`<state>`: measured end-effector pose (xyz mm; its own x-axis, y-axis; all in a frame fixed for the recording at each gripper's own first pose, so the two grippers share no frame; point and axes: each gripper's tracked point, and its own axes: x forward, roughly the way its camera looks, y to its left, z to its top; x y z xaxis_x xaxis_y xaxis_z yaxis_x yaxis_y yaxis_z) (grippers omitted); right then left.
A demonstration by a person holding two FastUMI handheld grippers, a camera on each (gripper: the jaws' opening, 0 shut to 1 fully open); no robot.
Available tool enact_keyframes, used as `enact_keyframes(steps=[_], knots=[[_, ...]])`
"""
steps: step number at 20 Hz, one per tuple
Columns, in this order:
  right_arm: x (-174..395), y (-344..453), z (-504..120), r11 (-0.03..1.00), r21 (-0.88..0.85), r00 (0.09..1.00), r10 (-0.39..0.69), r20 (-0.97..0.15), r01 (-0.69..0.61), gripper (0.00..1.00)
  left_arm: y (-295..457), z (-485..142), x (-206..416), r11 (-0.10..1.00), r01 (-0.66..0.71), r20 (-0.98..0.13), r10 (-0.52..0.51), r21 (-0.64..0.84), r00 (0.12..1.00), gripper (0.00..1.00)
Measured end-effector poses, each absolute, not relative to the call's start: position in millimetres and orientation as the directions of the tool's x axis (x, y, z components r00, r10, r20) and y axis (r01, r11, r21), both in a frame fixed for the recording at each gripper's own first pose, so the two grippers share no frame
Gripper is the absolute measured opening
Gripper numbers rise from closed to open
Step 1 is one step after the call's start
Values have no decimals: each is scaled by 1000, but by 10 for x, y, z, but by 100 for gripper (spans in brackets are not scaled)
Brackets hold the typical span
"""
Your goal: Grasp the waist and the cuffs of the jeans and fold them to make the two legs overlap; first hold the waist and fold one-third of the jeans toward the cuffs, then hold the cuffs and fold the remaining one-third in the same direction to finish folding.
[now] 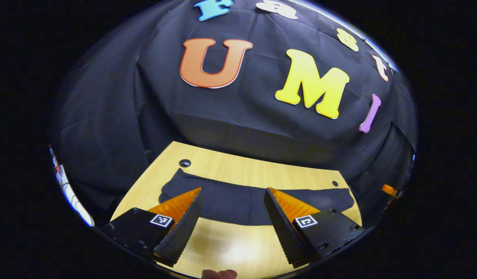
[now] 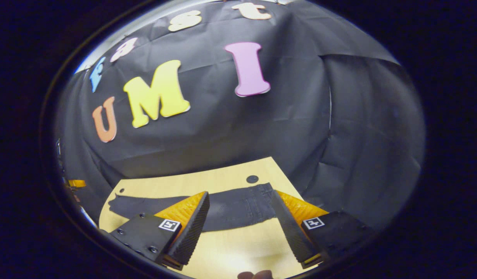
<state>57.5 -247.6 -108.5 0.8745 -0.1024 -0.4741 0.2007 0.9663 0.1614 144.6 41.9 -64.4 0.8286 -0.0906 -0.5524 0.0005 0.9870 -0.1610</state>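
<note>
- The left gripper point(image 1: 233, 201) is hanging above the wooden surface point(image 1: 230, 240), its jaws spread wide and pinching nothing.
- The jeans point(image 1: 238, 203) are lying flat across the surface just beyond those jaws, a long dark strip running past both fingertips to either side.
- A fingertip of the person's hand point(image 1: 220, 274) is peeking in below the left jaws, at the near edge of the left gripper view.
- The right gripper point(image 2: 240, 202) is also hovering over the surface point(image 2: 238, 248), jaws parted, nothing between them.
- In the right gripper view the jeans point(image 2: 238, 209) are stretching ahead of the jaws; the waist point(image 2: 261, 197), with its stitched band and pocket seams, is lying between the two fingertips and nearer the right-hand one, while the legs are trailing away past the left-hand one.
- A small round hole point(image 2: 252, 179) in the surface is sitting just beyond the waist.
- Neither pair of jaws is touching the cloth.
</note>
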Motion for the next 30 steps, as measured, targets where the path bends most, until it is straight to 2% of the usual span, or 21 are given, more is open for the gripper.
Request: enact_keyframes(steps=[4,9,10,11,12,15,16,17,25,26,30], knots=[[263,-2300,-922,982,80,906,-127,-404,173,98,302,-488,1105,996,-44,-434,3,-83,901,98],[182,-2418,-1045,973,85,910,-168,-380,216,98,-105,-183,1054,998,17,-321,-34,-57,947,98],[202,-2507,-1151,971,84,904,-173,-391,222,98,-187,-154,1052,998,33,-322,-49,-54,946,98],[252,-2563,-1237,970,96,901,-170,-400,225,93,-260,-151,1056,998,42,-327,-58,-55,943,98],[301,-2613,-1341,966,109,895,-169,-412,233,98,-334,-150,1072,997,51,-338,-69,-60,939,98],[504,-2796,-1706,950,150,878,-182,-443,272,98,-518,-122,1078,995,70,-353,-90,-68,931,99],[571,-2847,-1834,945,160,872,-186,-453,285,93,-561,-120,1075,995,75,-357,-92,-61,929,98],[620,-2895,-1937,942,167,867,-187,-462,292,93,-595,-125,1074,996,80,-362,-93,-51,927,98],[1337,-3396,-2989,905,217,815,-199,-544,365,93,-784,-213,1031,997,36,-427,-60,-64,902,98],[1411,-3448,-3126,903,212,806,-202,-556,373,98,-793,-229,1031,998,29,-437,-52,-61,898,99],[1602,-3543,-3484,898,212,782,-197,-591,386,98,-779,-246,1040,999,9,-453,-26,-39,891,99]])
